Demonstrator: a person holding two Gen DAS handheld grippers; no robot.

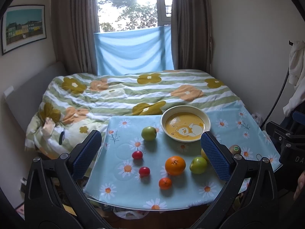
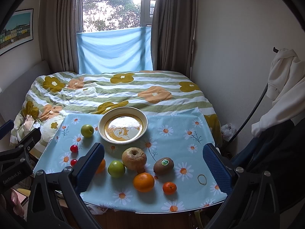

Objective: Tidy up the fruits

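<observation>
Both claws, left and right, spread empty; kiwi half-hidden behind left finger.

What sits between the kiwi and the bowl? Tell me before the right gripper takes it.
The wrinkled apple lies up-left of the kiwi, partly on the line to the bowl. Over the top nothing blocks. The right gripper is open, with nothing between its fingers and the kiwi.
</observation>
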